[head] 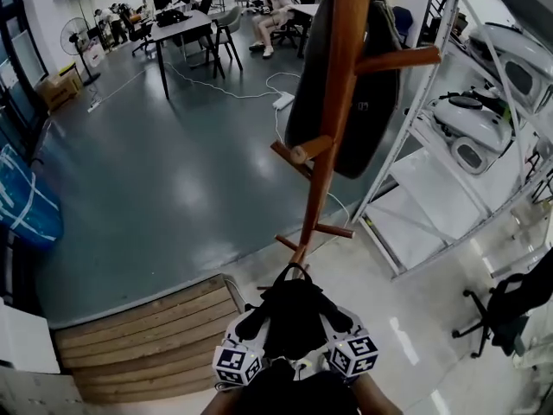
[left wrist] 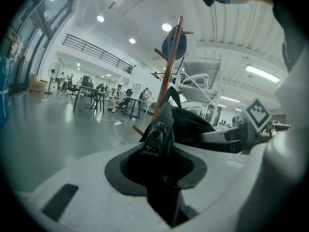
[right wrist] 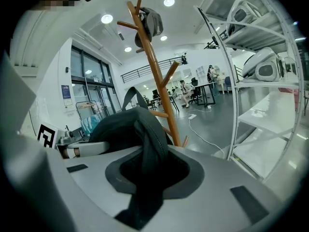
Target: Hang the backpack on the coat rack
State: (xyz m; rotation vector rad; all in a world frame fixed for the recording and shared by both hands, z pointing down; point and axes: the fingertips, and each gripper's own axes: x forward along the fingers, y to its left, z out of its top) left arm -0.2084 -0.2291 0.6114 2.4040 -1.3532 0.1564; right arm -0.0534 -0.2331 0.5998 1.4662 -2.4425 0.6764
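Closest to you, low in the head view, is the black backpack (head: 294,318), bunched up between your two grippers with their marker cubes facing up on either side of it. Your left gripper (head: 252,325) has its fingers closed narrow on one of the backpack's straps; in the left gripper view a black plastic buckle (left wrist: 155,135) sits right at the jaws, and the strap runs down through the gap. Your right gripper (head: 335,320) is clamped the same way on a padded shoulder strap, which arches up out of its jaws and folds over them.

The backpack is in the air in front of you, not on any peg. In the head view its carry loop (head: 294,271) shows just below the lowest pegs of the wooden coat rack (head: 333,128). The rack stands upright straight ahead, with a dark, soft item (head: 373,102) hanging from an upper peg. White metal shelving (head: 449,175) stands just to the right of the rack. A wooden platform (head: 147,335) lies to your left, and a black office chair (head: 510,305) stands at the far right.
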